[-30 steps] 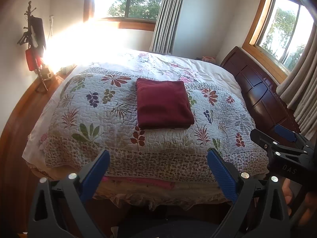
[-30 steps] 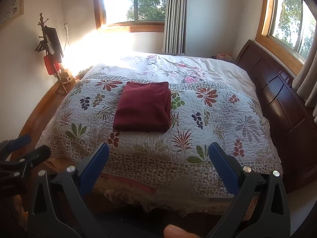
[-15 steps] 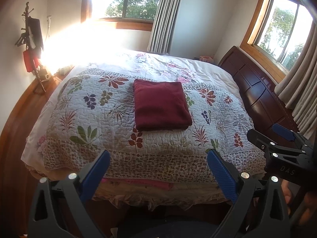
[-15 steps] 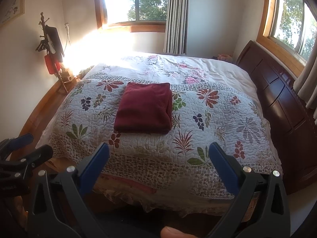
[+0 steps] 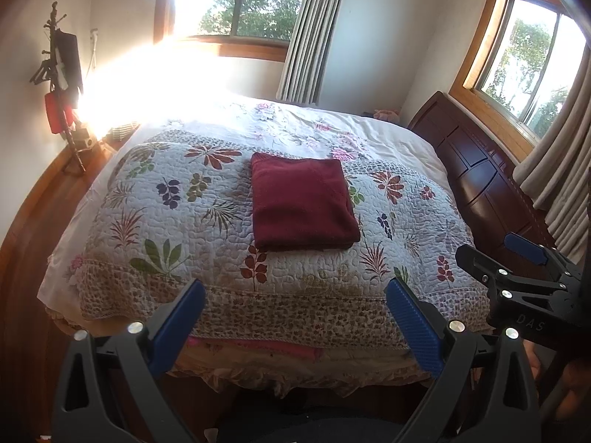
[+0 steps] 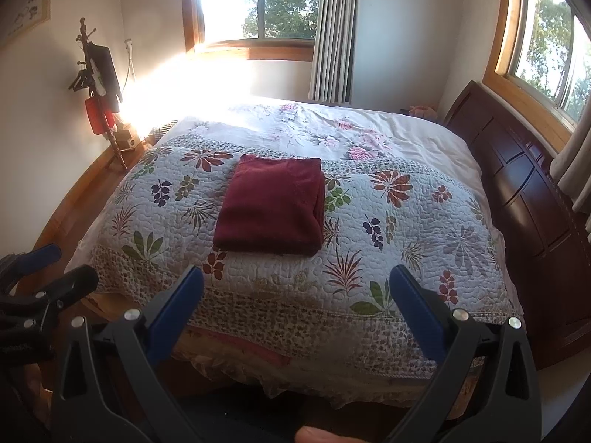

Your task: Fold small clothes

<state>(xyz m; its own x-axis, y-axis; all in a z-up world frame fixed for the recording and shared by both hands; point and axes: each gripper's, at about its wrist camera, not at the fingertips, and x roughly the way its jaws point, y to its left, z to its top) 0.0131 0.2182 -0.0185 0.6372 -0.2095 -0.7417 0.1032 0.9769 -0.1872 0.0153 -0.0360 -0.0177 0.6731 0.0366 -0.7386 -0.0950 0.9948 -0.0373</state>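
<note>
The left gripper [image 5: 293,323] hangs off the foot of the bed, blue pads spread wide with nothing between them. The right gripper [image 6: 295,310] sits beside it, likewise spread and empty. Beyond both, a folded dark red garment [image 5: 303,205] lies flat in a neat rectangle near the middle of the floral quilt [image 5: 166,229], well apart from either claw. No containers show; a dark wooden headboard [image 6: 532,192] borders the bed's right side.
</note>
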